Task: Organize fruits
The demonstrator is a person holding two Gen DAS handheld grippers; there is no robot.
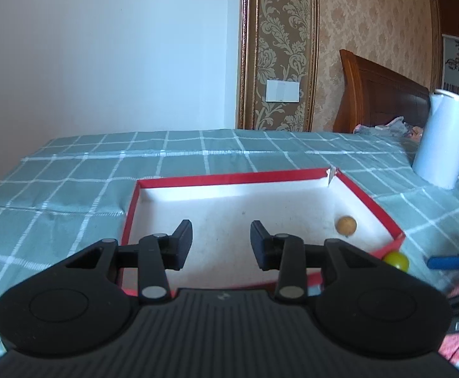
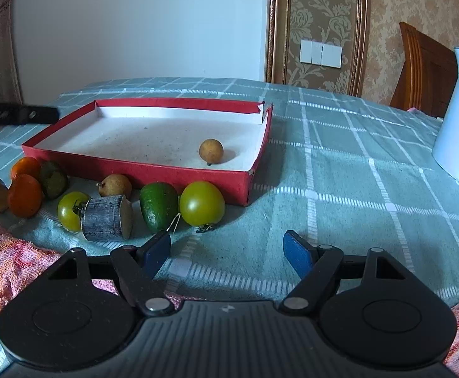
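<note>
A red box (image 2: pixel 135 171) with a white inside lies on the checked cloth and holds one tan longan (image 2: pixel 211 150), which the left wrist view shows at the box's right side (image 1: pixel 345 225). Along the box's front wall lie a green tomato (image 2: pixel 201 203), a dark green fruit (image 2: pixel 158 206), a cut cane piece (image 2: pixel 106 219), a smaller green tomato (image 2: pixel 69 209), another longan (image 2: pixel 115 185) and two oranges (image 2: pixel 25 195). My right gripper (image 2: pixel 226 242) is open just in front of the big tomato, with nothing between its blue pads. My left gripper (image 1: pixel 220 230) hangs open over the box (image 1: pixel 229 178), empty.
A white kettle (image 1: pixel 443 145) stands at the right, beyond the box. A pink towel (image 2: pixel 6 261) lies at the near left. Two dark green pieces (image 2: pixel 53 179) sit by the oranges. A wooden headboard (image 1: pixel 380 100) rises behind the table.
</note>
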